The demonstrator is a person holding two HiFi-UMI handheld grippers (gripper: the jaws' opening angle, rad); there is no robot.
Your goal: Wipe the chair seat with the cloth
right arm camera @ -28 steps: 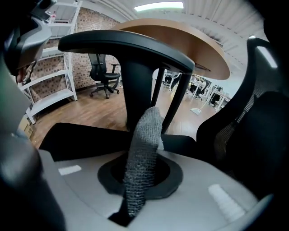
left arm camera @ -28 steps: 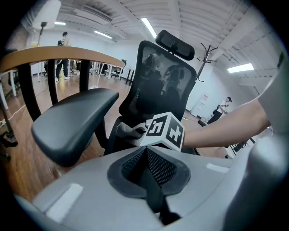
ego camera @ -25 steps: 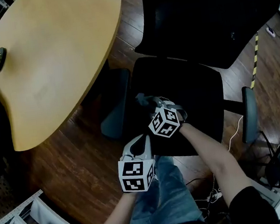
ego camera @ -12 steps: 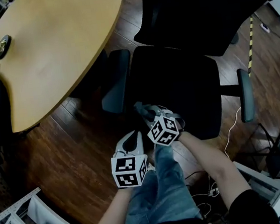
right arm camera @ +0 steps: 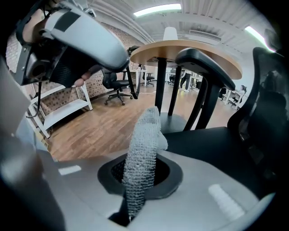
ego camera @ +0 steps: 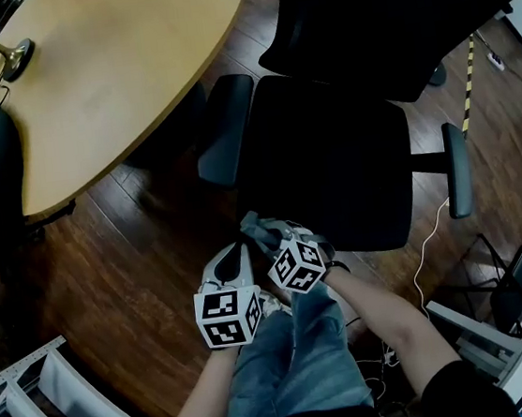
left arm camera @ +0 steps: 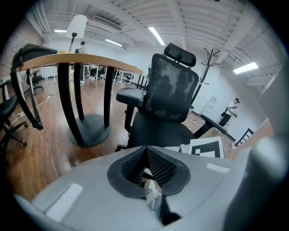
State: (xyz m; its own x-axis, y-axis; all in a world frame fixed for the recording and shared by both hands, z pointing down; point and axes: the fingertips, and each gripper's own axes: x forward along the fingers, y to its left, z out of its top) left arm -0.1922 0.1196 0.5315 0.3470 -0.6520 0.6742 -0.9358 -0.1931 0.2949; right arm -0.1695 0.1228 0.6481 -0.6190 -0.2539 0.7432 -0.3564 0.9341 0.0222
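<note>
The black chair seat [ego camera: 331, 161] lies ahead of me in the head view, with its mesh backrest [left arm camera: 169, 92] upright behind it. A grey knitted cloth [right arm camera: 142, 151] sticks up from my right gripper [right arm camera: 141, 173], which is shut on it. In the head view that right gripper [ego camera: 266, 234] hovers with the cloth [ego camera: 256, 228] just off the seat's near left corner, over the floor. My left gripper [ego camera: 236, 253] is close beside it on the left, jaws shut with nothing held. In the left gripper view the seat [left arm camera: 158, 131] shows beyond my left gripper [left arm camera: 146, 151].
A round wooden table [ego camera: 103, 71] stands to the left of the chair, its black pedestal [left arm camera: 88, 131] on the wood floor. Padded armrests [ego camera: 225, 132] [ego camera: 458, 169] flank the seat. White shelving [ego camera: 38, 395] sits at the lower left, cables [ego camera: 430, 239] to the right.
Both grippers drew back toward me, and the right one carried the cloth from the seat's front part to just off its near left corner. The two grippers are now closer together.
</note>
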